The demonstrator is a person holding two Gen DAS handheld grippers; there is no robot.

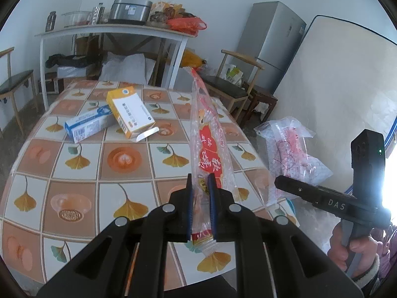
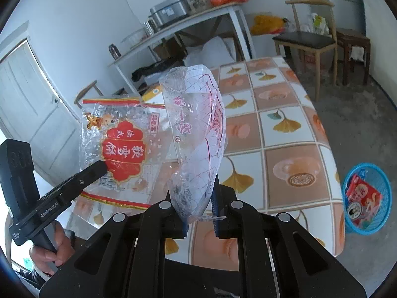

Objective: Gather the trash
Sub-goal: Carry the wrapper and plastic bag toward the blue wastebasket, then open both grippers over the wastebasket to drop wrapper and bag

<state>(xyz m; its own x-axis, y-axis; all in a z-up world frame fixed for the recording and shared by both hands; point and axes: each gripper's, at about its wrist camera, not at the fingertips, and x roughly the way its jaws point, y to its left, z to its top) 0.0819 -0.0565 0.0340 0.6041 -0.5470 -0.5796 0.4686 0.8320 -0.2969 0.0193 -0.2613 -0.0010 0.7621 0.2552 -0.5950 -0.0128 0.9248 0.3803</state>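
While held above the tiled bench (image 1: 82,154), left claw (image 1: 200,186) pinching red-printed snack wrapper (image 1: 208,149), wrapper standing upright. Right claw (image 2: 198,213) pinching clear netted bag (image 2: 196,134), lifted clear of bench. Yellow box (image 1: 129,111) leaning on blue-white box (image 1: 86,124) on bench. Blue basket (image 2: 382,181) on floor beside bench, red packet (image 2: 362,196) inside.

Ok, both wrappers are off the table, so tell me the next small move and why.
Probably swing the right gripper toward the blue basket on the floor past the table's corner. Its jaws are shut on the clear pink-printed bag, the left gripper pinches the red-label wrapper, and the basket already holds trash. Two boxes remain on the table.
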